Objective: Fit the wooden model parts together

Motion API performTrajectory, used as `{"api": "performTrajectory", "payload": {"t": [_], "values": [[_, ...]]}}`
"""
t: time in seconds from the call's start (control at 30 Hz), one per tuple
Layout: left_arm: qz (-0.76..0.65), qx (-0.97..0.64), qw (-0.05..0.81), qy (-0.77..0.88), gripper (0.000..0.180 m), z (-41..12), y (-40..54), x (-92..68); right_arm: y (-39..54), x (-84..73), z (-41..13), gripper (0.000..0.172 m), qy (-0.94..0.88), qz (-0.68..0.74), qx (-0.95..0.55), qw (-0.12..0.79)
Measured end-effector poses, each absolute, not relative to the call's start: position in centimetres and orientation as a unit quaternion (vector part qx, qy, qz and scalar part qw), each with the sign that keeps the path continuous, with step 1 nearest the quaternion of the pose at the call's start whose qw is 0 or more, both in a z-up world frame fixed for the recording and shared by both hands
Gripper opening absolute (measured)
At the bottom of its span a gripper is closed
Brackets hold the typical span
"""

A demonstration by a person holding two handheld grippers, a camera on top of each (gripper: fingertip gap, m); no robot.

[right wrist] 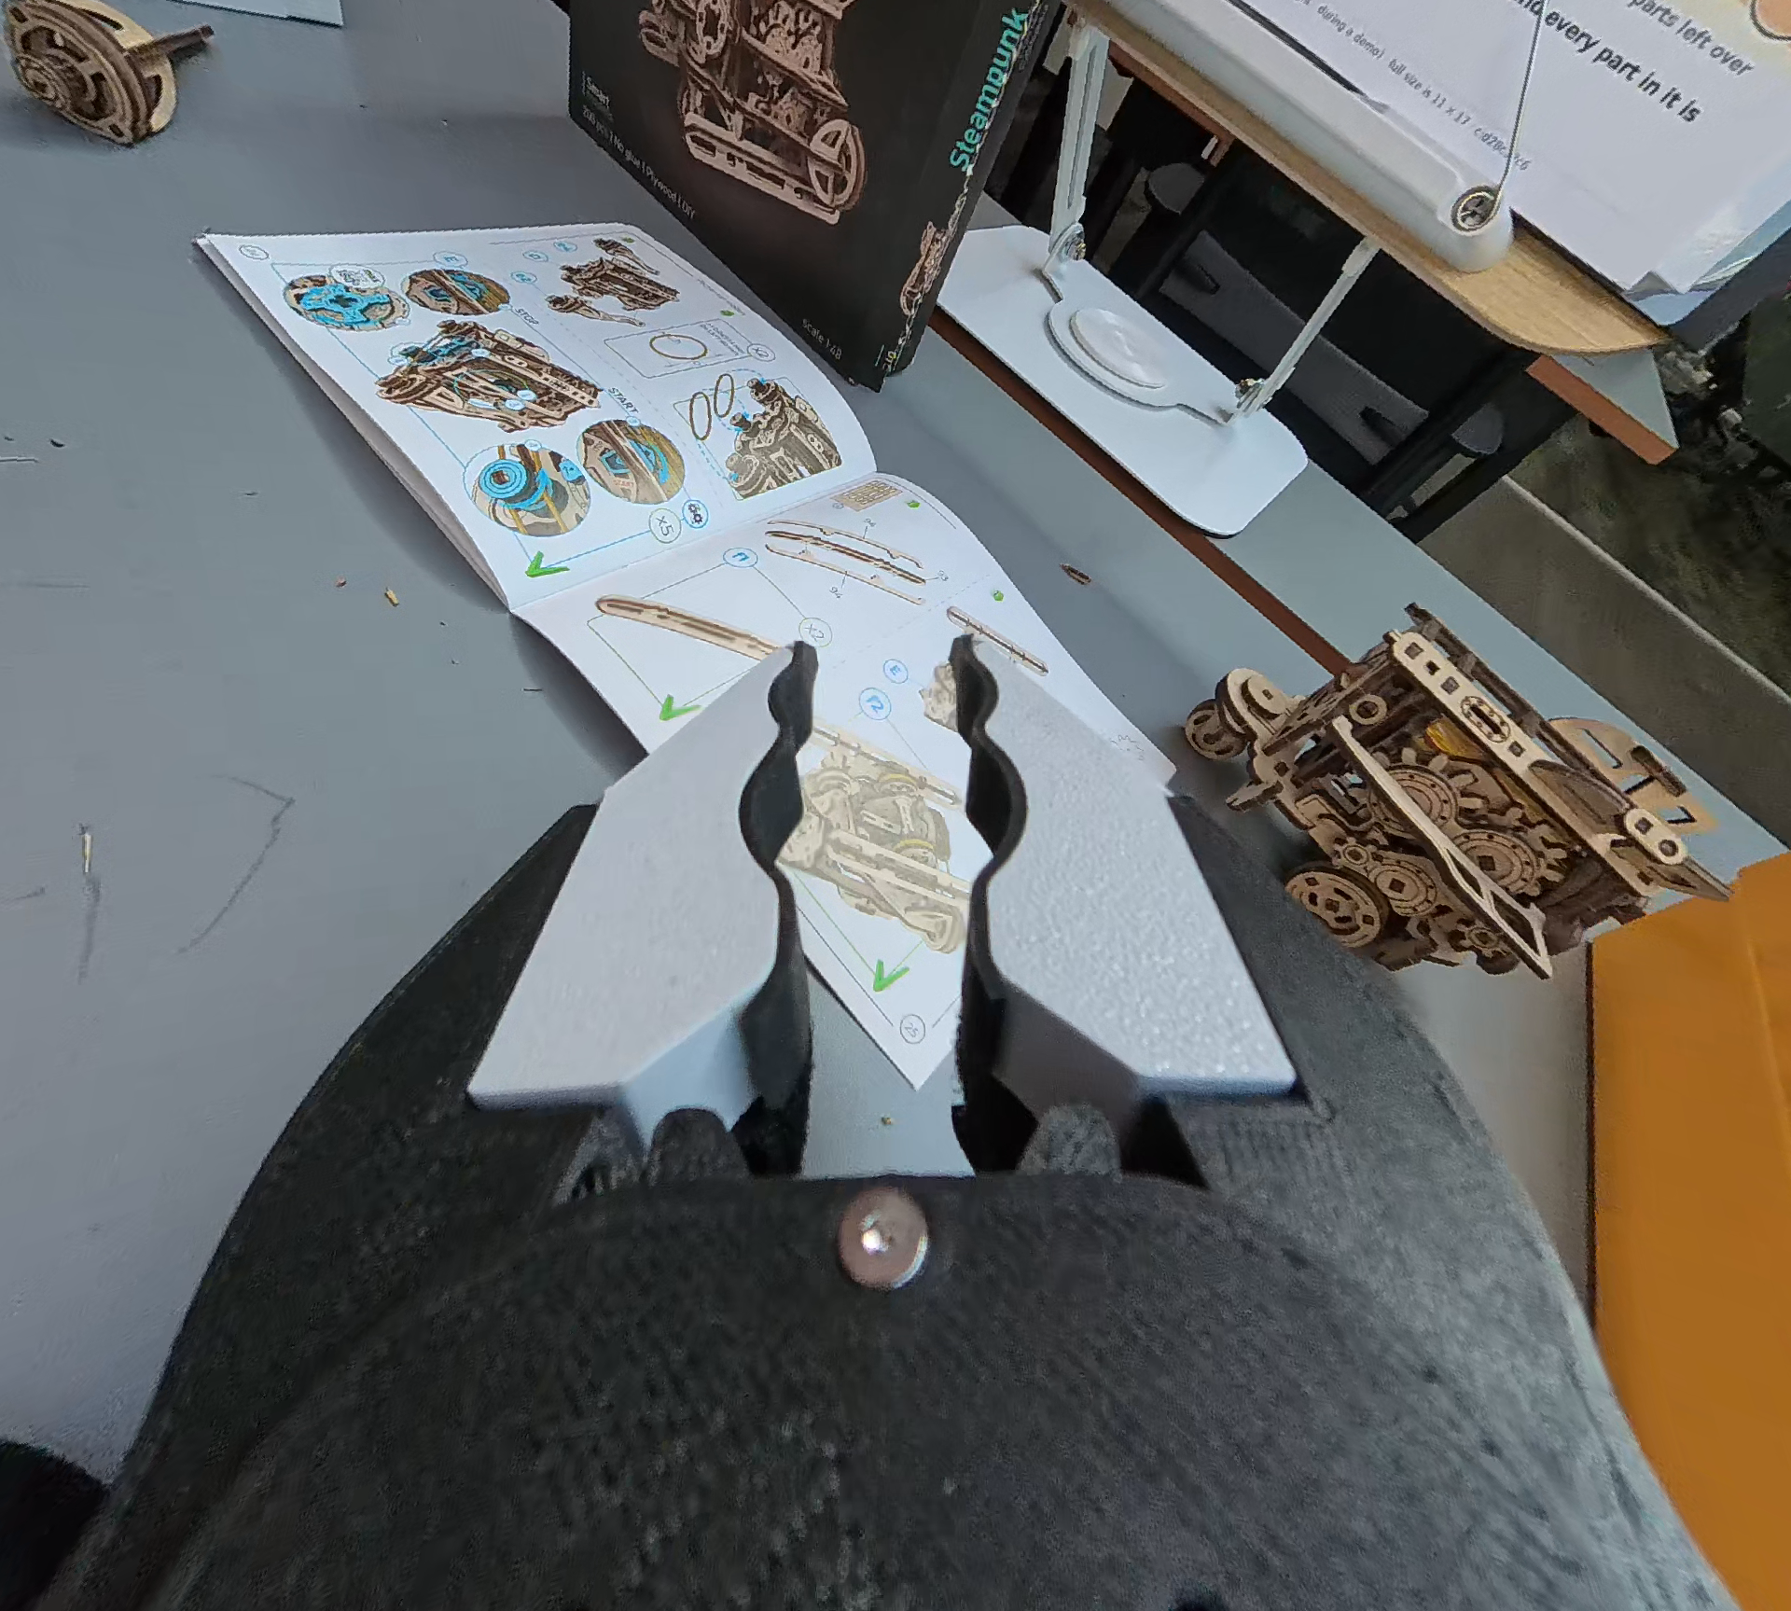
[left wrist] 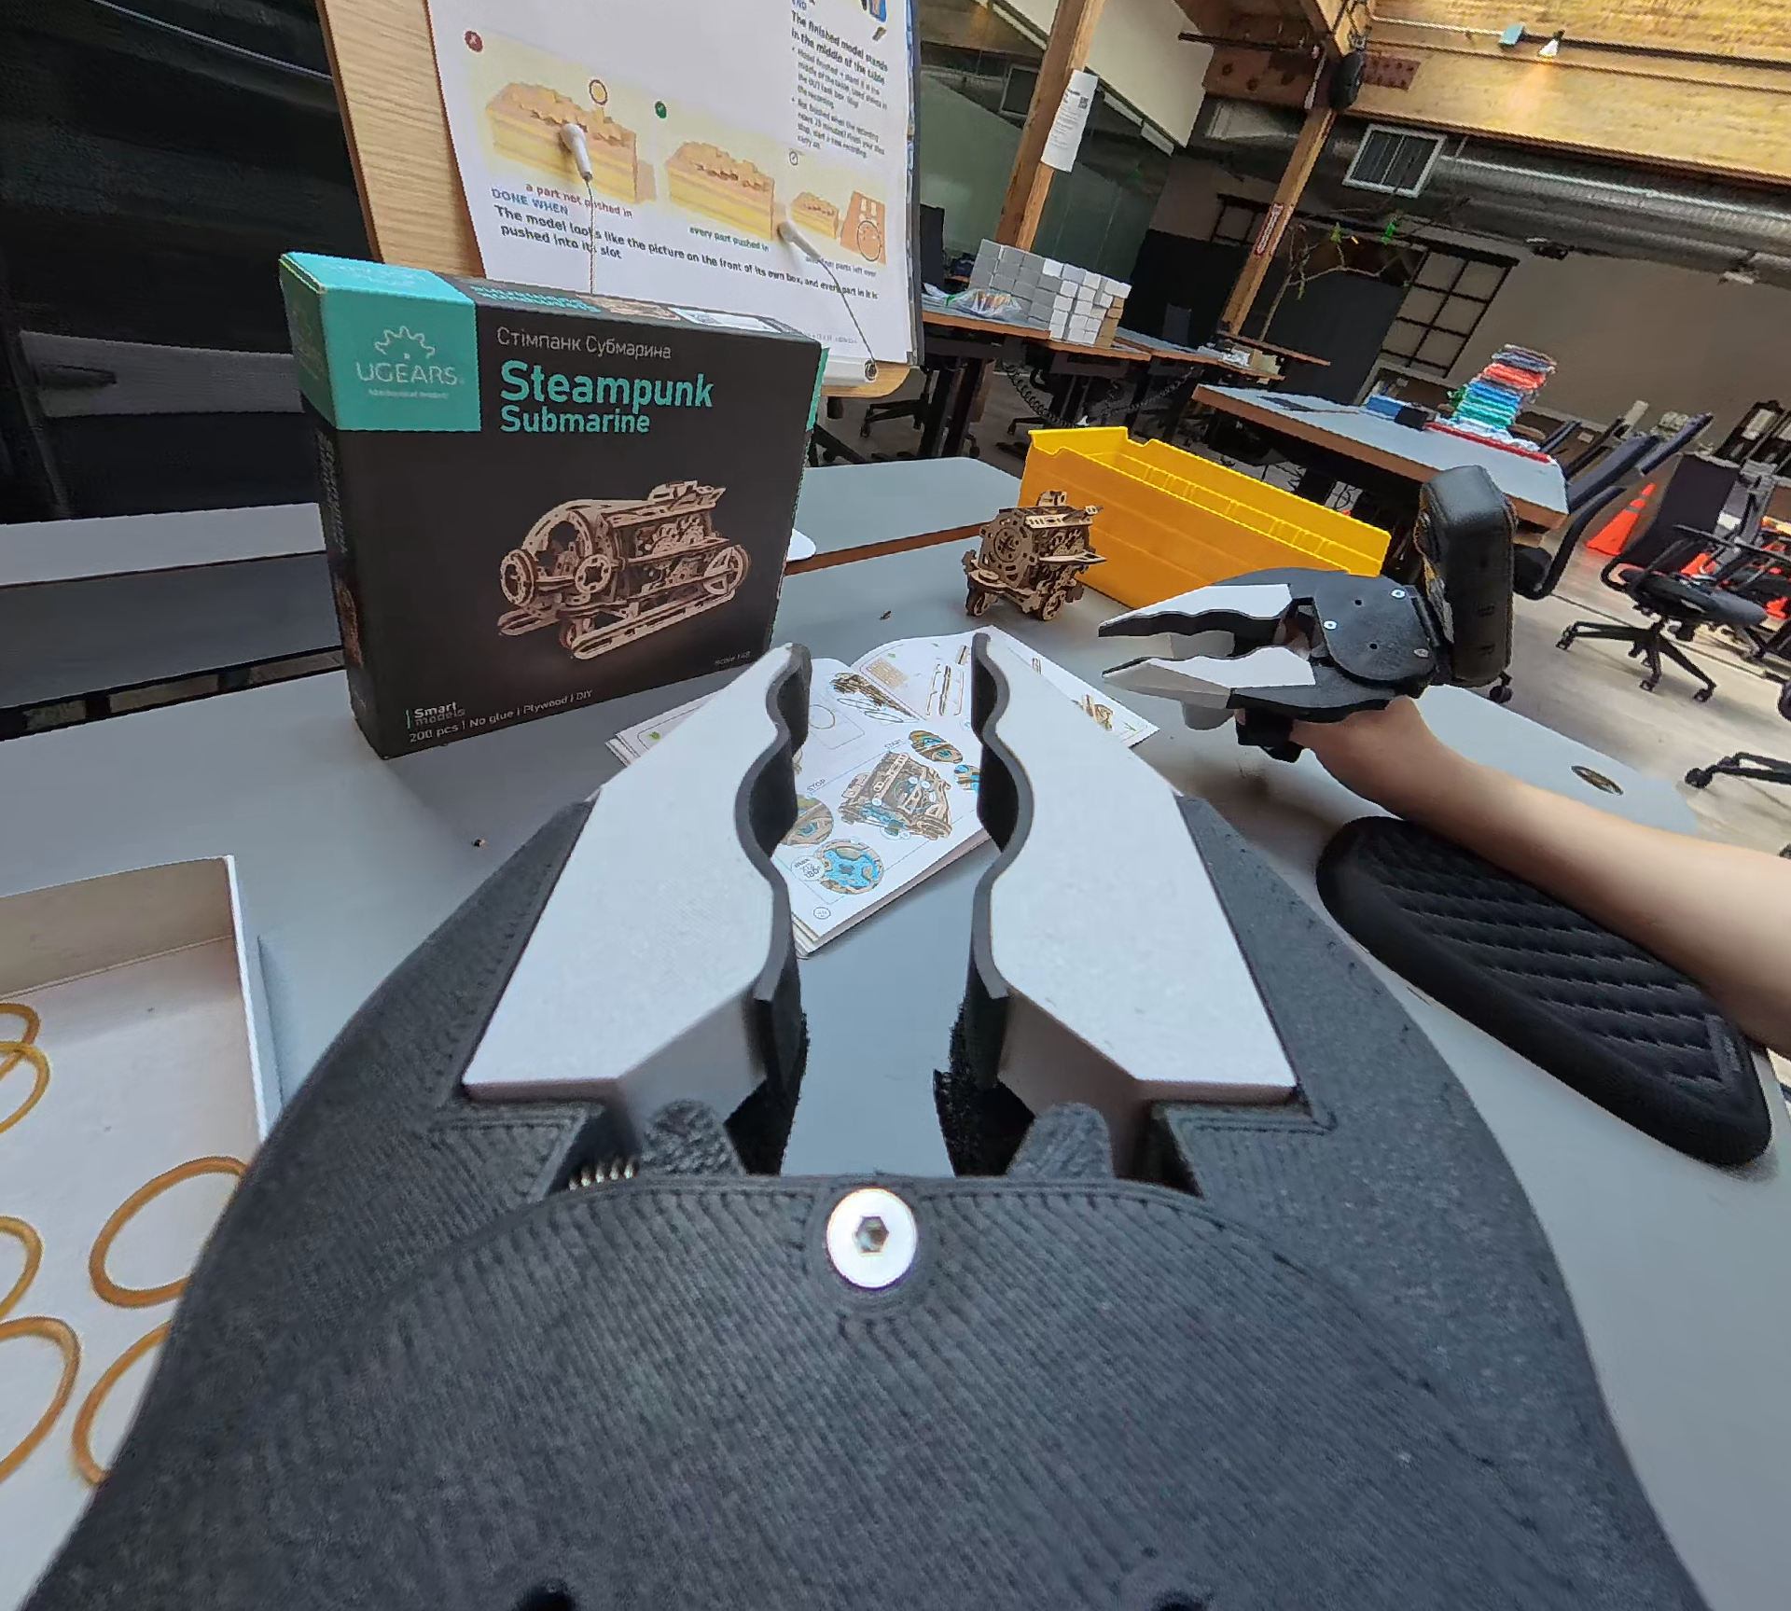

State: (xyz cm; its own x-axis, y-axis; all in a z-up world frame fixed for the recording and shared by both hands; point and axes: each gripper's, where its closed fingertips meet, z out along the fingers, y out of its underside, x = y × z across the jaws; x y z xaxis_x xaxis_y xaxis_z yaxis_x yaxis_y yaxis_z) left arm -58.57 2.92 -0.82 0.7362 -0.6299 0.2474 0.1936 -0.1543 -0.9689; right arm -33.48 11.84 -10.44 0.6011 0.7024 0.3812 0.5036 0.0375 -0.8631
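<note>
Hovering both grippers over the open booklet (right wrist: 543,401), you've got the left gripper (left wrist: 887,663) and right gripper (right wrist: 877,658) with jaws apart, nothing in them. Your wooden model (right wrist: 1444,799) sits on the table (right wrist: 242,692) at 3 o'clock of the right one, beside the yellow bin (left wrist: 1211,508).

The left gripper (left wrist: 890,673) hovers above the open booklet (left wrist: 877,799), its two fingers apart with nothing between them. The right gripper (left wrist: 1115,649) is held to the right of the booklet, lying on its side, jaws apart and bare. A bare forearm (left wrist: 1551,838) reaches behind it, right of the booklet.
</note>
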Motion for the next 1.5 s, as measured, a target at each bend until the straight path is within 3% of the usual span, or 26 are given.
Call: {"api": "performTrajectory", "payload": {"t": [0.8,1.0,1.2,1.33,1.5], "values": [[-0.282,-0.706,0.632,0.147,0.029,-2.1,3.6,-60.2,12.2,-32.9,-10.7,0.029,-0.408,0.148,-0.699,0.567],[-0.294,-0.708,0.627,0.138,0.03,-2.2,3.6,-60.1,13.7,-31.1,-10.5,0.031,-0.378,0.106,-0.712,0.582],[-0.317,-0.706,0.621,0.124,0.03,-2.1,3.6,-60.1,15.6,-27.6,-9.9,0.043,-0.302,0.085,-0.741,0.593],[-0.312,-0.704,0.626,0.124,0.03,-1.9,3.7,-60.3,16.0,-28.0,-8.0,0.055,-0.371,0.064,-0.724,0.578],[-0.336,-0.705,0.611,0.126,0.032,-2.2,3.6,-59.7,17.4,-29.2,-6.4,0.093,-0.6,-0.013,-0.699,0.389]]}}
